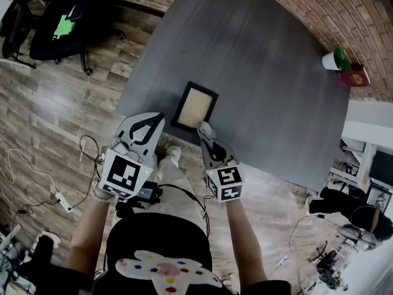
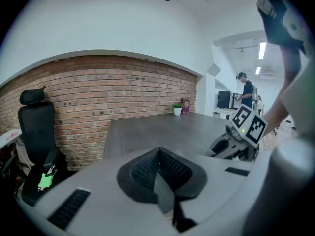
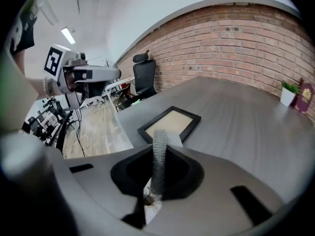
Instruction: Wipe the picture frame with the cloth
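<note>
A black picture frame [image 1: 195, 106] [image 3: 171, 123] with a beige middle lies flat near the front edge of the grey table [image 1: 258, 60]. My right gripper [image 1: 203, 129] [image 3: 158, 134] hovers at the frame's near right corner, shut on a pale cloth [image 3: 147, 201] that shows bunched between the jaws. My left gripper [image 1: 157, 119] [image 2: 158, 154] is shut with nothing in it, held over the table's front left corner, left of the frame and apart from it.
A white pot with a green plant [image 1: 333, 59] and a maroon card [image 1: 355, 77] stand at the table's far right. A black office chair [image 1: 60, 22] is off the far left corner. Cables and a power strip [image 1: 62, 200] lie on the wooden floor.
</note>
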`<state>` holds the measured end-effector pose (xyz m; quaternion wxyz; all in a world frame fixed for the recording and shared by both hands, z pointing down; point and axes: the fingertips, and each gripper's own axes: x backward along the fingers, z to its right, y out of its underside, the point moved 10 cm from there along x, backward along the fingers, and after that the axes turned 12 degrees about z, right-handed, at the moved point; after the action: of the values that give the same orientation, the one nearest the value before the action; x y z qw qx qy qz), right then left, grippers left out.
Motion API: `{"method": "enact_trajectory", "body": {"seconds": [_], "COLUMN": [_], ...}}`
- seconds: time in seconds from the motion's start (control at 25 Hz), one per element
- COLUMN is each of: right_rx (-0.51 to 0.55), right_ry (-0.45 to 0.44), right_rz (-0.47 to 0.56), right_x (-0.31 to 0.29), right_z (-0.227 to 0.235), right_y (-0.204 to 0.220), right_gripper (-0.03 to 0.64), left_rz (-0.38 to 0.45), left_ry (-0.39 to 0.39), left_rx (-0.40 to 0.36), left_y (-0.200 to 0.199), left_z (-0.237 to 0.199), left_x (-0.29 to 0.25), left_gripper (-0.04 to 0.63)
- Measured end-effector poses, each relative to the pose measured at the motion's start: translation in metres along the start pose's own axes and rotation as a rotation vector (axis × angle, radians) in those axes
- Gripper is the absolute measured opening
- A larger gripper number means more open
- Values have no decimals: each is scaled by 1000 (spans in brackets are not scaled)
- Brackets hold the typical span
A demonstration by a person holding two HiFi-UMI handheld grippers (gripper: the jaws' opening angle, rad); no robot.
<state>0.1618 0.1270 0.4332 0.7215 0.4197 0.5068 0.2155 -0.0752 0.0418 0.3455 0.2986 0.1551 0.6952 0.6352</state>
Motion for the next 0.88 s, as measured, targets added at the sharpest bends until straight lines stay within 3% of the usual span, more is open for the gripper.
{"method": "enact_trajectory", "body": {"seconds": [0.2,0.44,0.64,0.88], "right_rx": [-4,64,141,251], "right_ry": [86,141,139,45], "right_rz": [96,146,91,-19], "right_x": [3,-29,-63,-98], "right_z": [11,31,43,42], "right_y": [-32,-63,-72,-66], "right_gripper": [25,25,25,25], "left_rz": [5,4,0,-9], "left_ry": [-3,-18,-42,-68], "left_rx": [2,5,9,22], "left_y": [-1,0,3,6], "left_z": [-2,-8,-14,-22], "left_x": [1,6,11,15], "left_gripper": [11,11,11,11]}}
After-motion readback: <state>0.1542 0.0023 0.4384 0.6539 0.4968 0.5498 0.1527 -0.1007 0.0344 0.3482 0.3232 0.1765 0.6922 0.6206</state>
